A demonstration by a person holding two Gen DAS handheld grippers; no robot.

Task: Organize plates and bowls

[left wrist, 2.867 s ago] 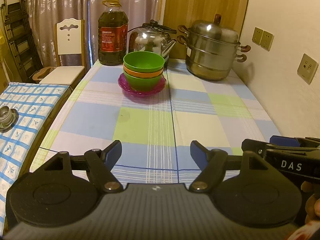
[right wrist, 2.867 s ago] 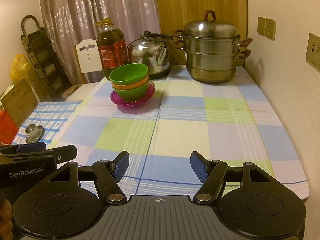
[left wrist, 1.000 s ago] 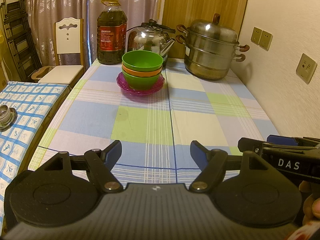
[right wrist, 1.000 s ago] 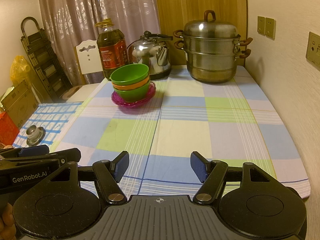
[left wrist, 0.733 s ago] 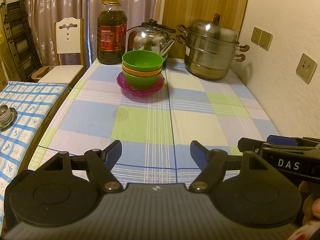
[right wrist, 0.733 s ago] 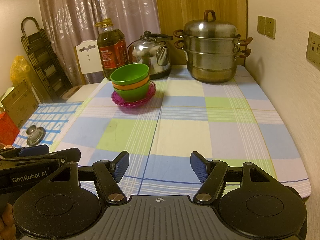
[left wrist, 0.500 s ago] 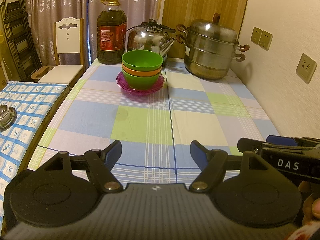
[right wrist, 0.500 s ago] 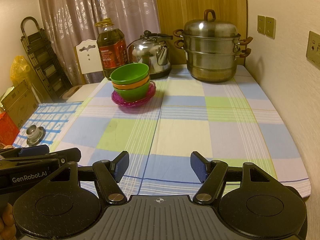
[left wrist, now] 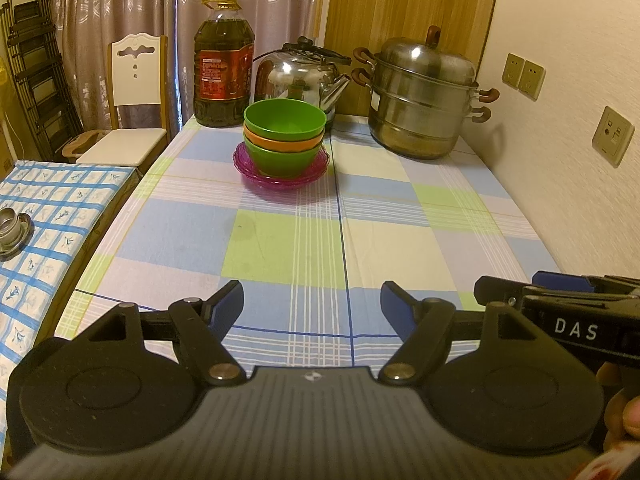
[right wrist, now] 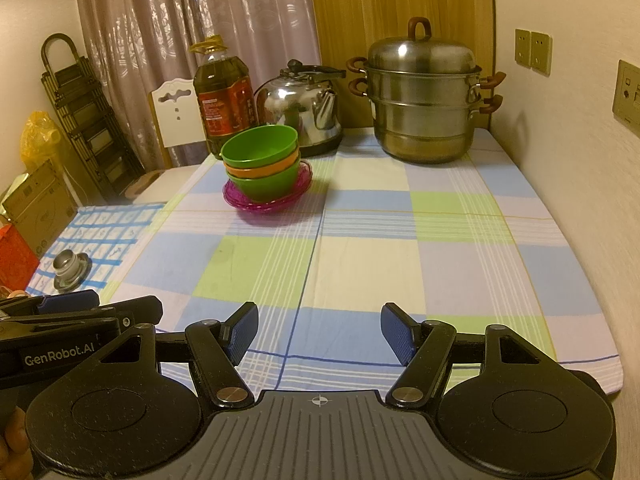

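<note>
Three nested bowls, green on orange on green, stand on stacked magenta plates at the far middle of the checked table. The same bowl stack and plates appear left of centre in the right wrist view. My left gripper hovers open over the table's near edge, nothing between its blue pads. My right gripper is likewise open and empty, far from the stack. Each gripper shows at the other view's edge: the right one, the left one.
Behind the bowls stand an oil bottle, a steel kettle and a lidded steamer pot. A wall with sockets runs along the right. A lower blue-checked table with a metal cup and a white chair are left.
</note>
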